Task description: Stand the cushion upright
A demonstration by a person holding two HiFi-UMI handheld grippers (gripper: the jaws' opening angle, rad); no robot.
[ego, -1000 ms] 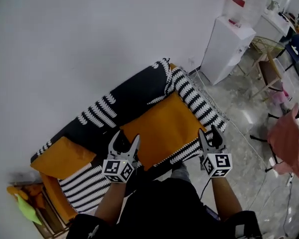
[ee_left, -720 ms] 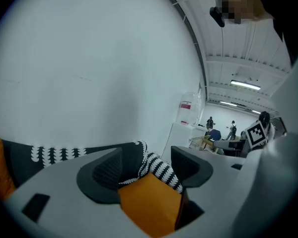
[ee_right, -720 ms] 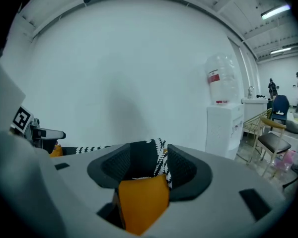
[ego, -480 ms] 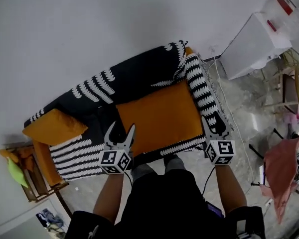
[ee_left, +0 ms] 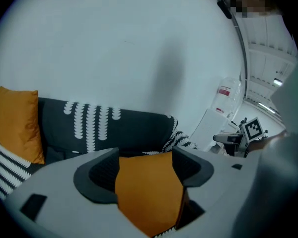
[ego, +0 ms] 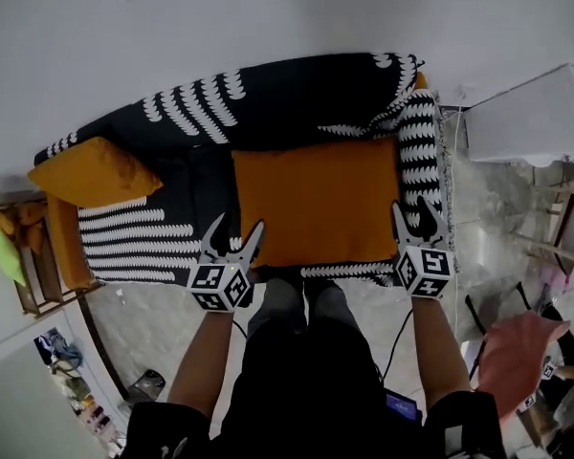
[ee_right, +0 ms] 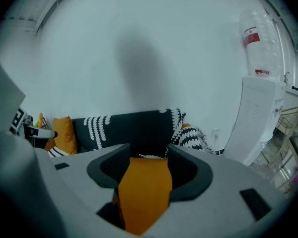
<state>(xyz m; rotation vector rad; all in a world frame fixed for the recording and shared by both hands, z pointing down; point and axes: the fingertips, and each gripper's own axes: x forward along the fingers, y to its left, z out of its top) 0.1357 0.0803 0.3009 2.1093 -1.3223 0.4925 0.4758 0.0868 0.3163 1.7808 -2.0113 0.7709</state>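
Note:
A large orange cushion (ego: pixel 316 199) lies flat on the seat of a sofa (ego: pixel 268 103) draped in a black-and-white throw. My left gripper (ego: pixel 237 226) hovers at the cushion's near left corner. Its jaws are opening with nothing between them, and the cushion (ee_left: pixel 149 192) shows beyond the gap. My right gripper (ego: pixel 410 208) is at the near right corner by the striped armrest, open and empty. The same cushion (ee_right: pixel 144 187) fills the space ahead of its jaws. Neither gripper touches the cushion.
A smaller orange cushion (ego: pixel 94 172) leans upright at the sofa's left end. A wooden side table (ego: pixel 24 256) stands left of the sofa, and a white water dispenser (ego: pixel 545 113) to its right. The person's legs (ego: pixel 306 314) press against the sofa's front.
Both grippers have come down toward the sofa's front edge, the right one also moving sideways. The head view has swung so the sofa lies level across it. The cushion stays flat.

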